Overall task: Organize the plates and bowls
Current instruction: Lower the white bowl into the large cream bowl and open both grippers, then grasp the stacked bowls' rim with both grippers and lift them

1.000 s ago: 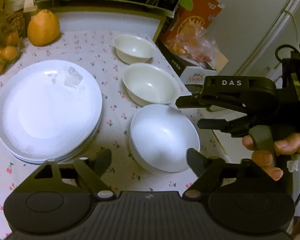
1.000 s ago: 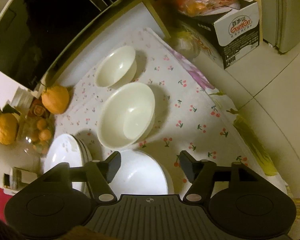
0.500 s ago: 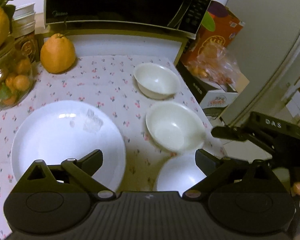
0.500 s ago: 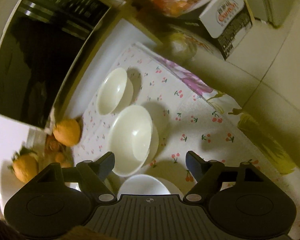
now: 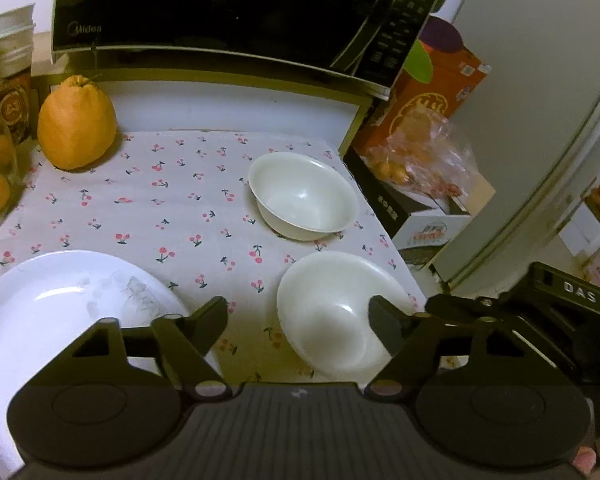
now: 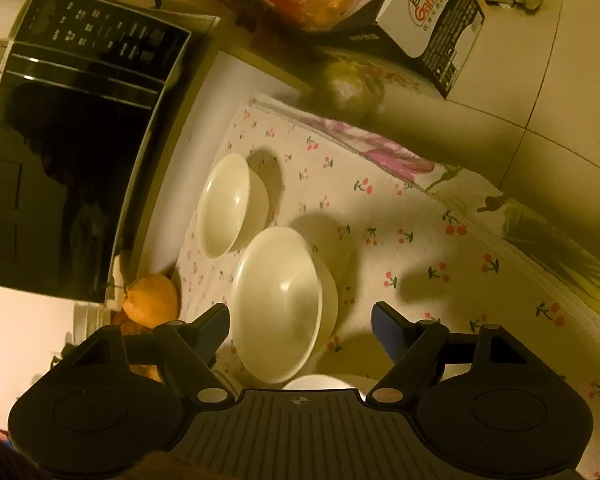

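The larger round cream-white ceramic bowl [image 5: 336,312] sits upright, mouth up, near the right edge of the cherry-print cloth covering the surface [image 5: 160,204]; being round, it has no long axis. Just behind it, apart, stands the smaller cream-white ceramic bowl [image 5: 304,196], also mouth up. To the left lies a wide white round plate [image 5: 52,320], flat, with a faint smear on its face.

The left tool [image 5: 298,316] hovers over the gap between plate and larger bowl, its jaws closing with nothing gripped; its right finger overlaps the bowl's rim in view. The right tool [image 6: 300,320] is released, jaws spread to either side of the larger bowl without touching it.

Behind stands a black microwave oven [image 5: 220,8] marked "Midea", a knobbly orange citrus fruit [image 5: 76,124] left of it. Off the right edge sits a white-and-black carton [image 6: 432,20] printed "Ganten". The right tool's body reads "DAS".
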